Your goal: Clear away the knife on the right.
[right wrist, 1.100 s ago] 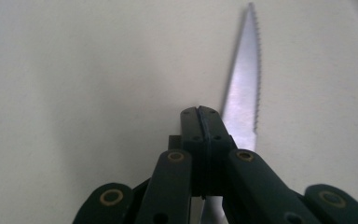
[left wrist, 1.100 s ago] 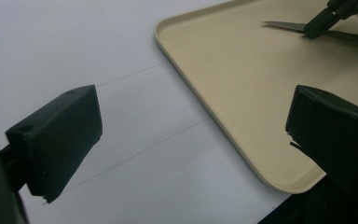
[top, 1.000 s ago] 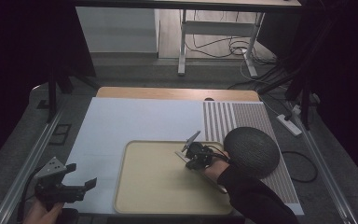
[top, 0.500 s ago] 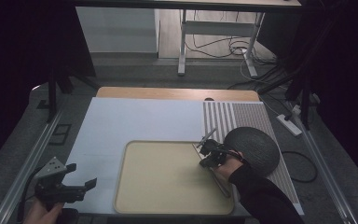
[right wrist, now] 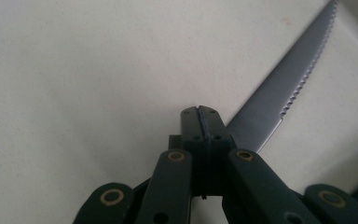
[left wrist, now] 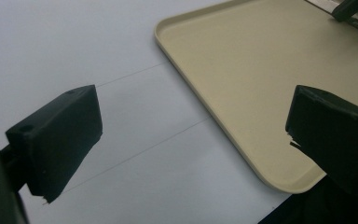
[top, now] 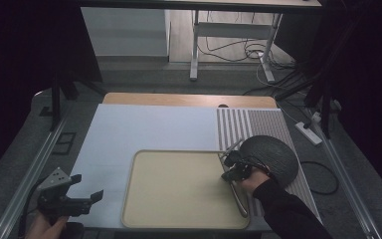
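Knife (right wrist: 279, 88) with a serrated blade lay against the right edge of the beige tray (top: 179, 199), beside the dark round mat (top: 273, 157). My right tool (top: 227, 172) had its jaws closed together just above the blade, and I could not tell if they pinched it. My left tool (top: 87, 191) stood wide open over the white counter (top: 144, 129), holding nothing.
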Available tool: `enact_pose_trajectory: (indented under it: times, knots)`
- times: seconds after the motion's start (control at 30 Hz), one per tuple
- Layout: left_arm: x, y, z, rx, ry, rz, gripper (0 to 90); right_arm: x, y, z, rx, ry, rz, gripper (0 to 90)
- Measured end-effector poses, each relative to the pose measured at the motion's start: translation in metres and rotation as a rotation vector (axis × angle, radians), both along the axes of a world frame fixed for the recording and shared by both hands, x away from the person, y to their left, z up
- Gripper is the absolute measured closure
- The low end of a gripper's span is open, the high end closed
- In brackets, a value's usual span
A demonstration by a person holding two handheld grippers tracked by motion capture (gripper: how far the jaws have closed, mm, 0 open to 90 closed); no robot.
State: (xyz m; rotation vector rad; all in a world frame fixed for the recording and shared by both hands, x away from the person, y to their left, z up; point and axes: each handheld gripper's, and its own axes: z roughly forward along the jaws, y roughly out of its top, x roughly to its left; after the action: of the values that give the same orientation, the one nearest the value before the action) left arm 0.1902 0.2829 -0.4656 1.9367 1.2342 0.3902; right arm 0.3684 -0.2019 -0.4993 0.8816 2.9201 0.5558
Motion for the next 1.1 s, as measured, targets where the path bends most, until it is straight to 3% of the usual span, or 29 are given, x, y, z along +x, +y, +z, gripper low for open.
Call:
enact_pose_trajectory:
  times: [0.23, 0.43, 0.53, 0.57, 0.67, 0.73, 1.1]
  knots:
    - [0.000, 0.000, 0.000, 0.005, -0.001, -0.002, 3.4, -0.002, -0.013, 0.001, -0.011, 0.002, -0.041, 90.0]
    - [0.000, -0.001, 0.000, 0.007, -0.001, -0.002, 3.4, -0.003, -0.023, 0.002, -0.001, 0.030, -0.065, 90.0]
    - [0.000, -0.001, 0.000, 0.008, 0.000, -0.003, 3.4, -0.004, -0.023, 0.004, -0.017, 0.021, -0.056, 90.0]
    - [0.000, -0.001, 0.000, 0.008, 0.000, -0.003, 3.4, -0.005, -0.023, 0.008, -0.024, -0.005, -0.046, 90.0]
    - [0.000, -0.001, 0.000, 0.005, 0.001, -0.001, 3.4, -0.006, -0.033, 0.021, 0.054, -0.047, -0.071, 90.0]
    - [0.001, -0.001, 0.000, 0.006, 0.002, -0.002, 3.4, -0.006, -0.040, 0.023, 0.074, -0.048, -0.099, 90.0]
    - [0.000, -0.001, 0.000, 0.008, 0.000, -0.003, 3.4, -0.010, -0.042, 0.025, 0.104, -0.032, -0.133, 73.3]
